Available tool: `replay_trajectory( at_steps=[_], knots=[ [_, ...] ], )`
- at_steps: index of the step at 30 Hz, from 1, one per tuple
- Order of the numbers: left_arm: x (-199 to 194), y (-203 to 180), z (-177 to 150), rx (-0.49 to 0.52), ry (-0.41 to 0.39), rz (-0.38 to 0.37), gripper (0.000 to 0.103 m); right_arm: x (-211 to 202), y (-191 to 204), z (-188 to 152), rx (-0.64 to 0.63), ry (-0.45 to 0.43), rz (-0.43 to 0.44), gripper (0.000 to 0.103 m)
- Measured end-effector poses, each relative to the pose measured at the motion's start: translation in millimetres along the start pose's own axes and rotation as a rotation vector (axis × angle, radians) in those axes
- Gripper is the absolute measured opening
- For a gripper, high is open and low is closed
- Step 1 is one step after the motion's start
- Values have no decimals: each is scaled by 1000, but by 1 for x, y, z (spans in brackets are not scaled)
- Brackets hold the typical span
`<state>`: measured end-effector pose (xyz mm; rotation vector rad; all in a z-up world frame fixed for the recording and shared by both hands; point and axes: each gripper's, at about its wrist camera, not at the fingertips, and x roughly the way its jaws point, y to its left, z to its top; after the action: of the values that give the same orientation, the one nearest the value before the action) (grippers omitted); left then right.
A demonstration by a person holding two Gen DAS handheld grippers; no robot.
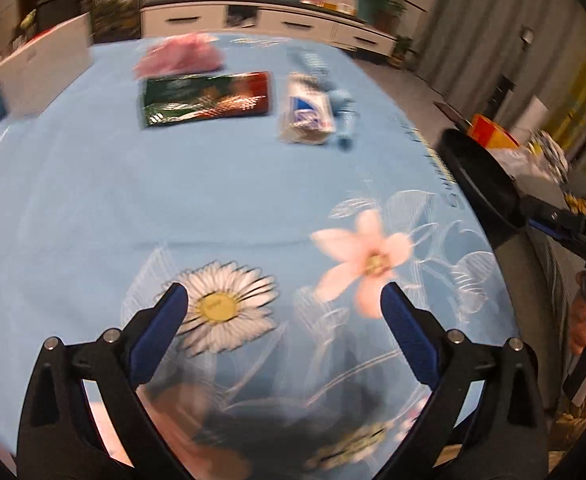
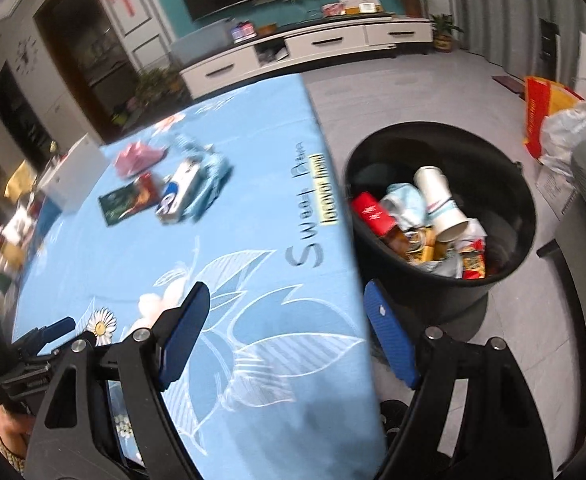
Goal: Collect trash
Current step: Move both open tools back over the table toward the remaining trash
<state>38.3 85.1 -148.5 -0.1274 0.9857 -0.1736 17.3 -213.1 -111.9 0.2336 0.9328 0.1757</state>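
Beside the table, the black bin [image 2: 493, 184] holds cups and wrappers; both claws [image 1: 283, 300] [image 2: 287, 300] gape, empty.

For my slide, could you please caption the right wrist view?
Open right gripper over the blue floral tablecloth, beside a black bin filled with trash.

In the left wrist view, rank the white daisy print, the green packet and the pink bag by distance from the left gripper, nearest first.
1. White daisy print: on the cloth, right between the open fingers of the left gripper.
2. Green packet: far side of the table, left of centre.
3. Pink bag: just behind the packet, nearest the far edge.
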Motion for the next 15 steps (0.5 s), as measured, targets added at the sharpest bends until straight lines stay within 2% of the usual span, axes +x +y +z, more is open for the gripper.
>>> replay_trajectory(
  at_steps=[6,12,15],
  knots=[
    [-19,44,-11,-119,-46,25,97,6,41,0,-82,27,31,78],
    [-35,60,-17,-157,-108,18,97,12,76,2,-130,48,52,78],
    [-34,69,-21,-186,-112,2,97,14,90,3,-145,50,51,78]
  ],
)
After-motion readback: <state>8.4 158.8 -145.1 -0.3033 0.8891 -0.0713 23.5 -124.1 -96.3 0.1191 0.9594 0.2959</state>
